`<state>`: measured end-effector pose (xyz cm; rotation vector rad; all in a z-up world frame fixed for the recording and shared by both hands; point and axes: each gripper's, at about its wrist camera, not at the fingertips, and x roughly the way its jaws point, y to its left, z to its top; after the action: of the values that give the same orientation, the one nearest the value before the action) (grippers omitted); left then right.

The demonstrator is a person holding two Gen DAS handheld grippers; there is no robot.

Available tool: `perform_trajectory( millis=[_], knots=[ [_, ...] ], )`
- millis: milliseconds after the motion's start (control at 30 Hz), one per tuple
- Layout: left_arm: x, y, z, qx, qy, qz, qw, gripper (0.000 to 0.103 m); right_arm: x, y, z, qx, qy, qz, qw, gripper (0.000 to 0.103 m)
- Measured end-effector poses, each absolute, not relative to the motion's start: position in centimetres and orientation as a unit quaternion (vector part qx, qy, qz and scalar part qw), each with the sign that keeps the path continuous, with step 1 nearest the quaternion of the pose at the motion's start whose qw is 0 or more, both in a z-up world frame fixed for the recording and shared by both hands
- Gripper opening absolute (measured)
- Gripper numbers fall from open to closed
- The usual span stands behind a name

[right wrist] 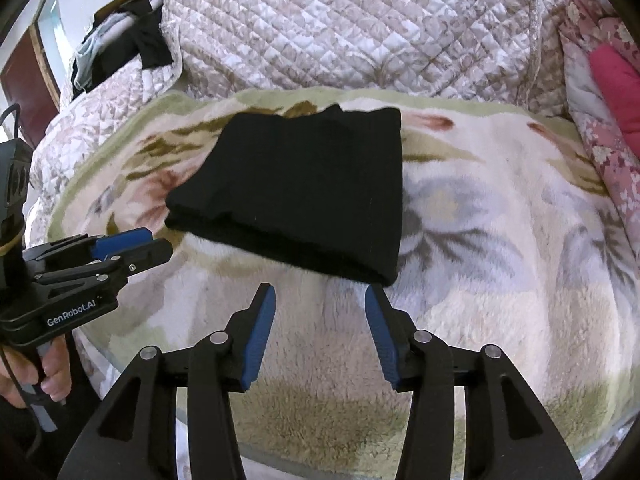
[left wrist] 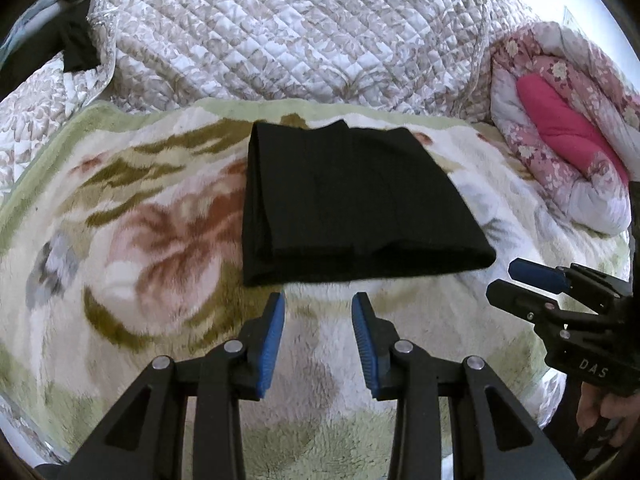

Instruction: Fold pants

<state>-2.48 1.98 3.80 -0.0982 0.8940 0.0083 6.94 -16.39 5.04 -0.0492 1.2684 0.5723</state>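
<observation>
Pants (left wrist: pixel 352 200) lie folded compact on blanket (left wrist: pixel 140 240). Our left gripper (left wrist: pixel 318 300) wide, empty; right gripper (right wrist: pixel 320 292) wide, empty. We judge folding finished; next only tidy edges.

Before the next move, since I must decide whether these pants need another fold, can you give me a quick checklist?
1. Black pants folded into a compact rectangle: ok.
2. Pants lying wholly on the floral blanket: ok.
3. Left gripper open, holding nothing: ok.
4. Right gripper open, holding nothing: ok.
5. Both grippers short of the near edge, apart from the cloth: ok.
6. Inner layers aligned: cannot tell.
</observation>
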Motion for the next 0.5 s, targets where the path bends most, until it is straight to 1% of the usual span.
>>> perform_trajectory(
  millis=[200, 333, 500],
  knots=[
    [-2.0, 2.3, 2.0, -0.045, 0.447, 0.016, 0.893, 0.038, 6.3, -16.0, 2.8, -0.04, 0.602, 0.259, 0.754, 0.048],
    [-2.0, 2.3, 1.0, -0.044, 0.454, 0.015, 0.89, 0.038, 6.2, -15.9, 2.7, -0.044, 0.595, 0.261, 0.759, 0.052],
    [-1.9, 2.0, 0.8, -0.036, 0.448, 0.01, 0.893, 0.045, 6.2, -15.9, 2.5, -0.042, 0.594, 0.258, 0.761, 0.055]
  ],
)
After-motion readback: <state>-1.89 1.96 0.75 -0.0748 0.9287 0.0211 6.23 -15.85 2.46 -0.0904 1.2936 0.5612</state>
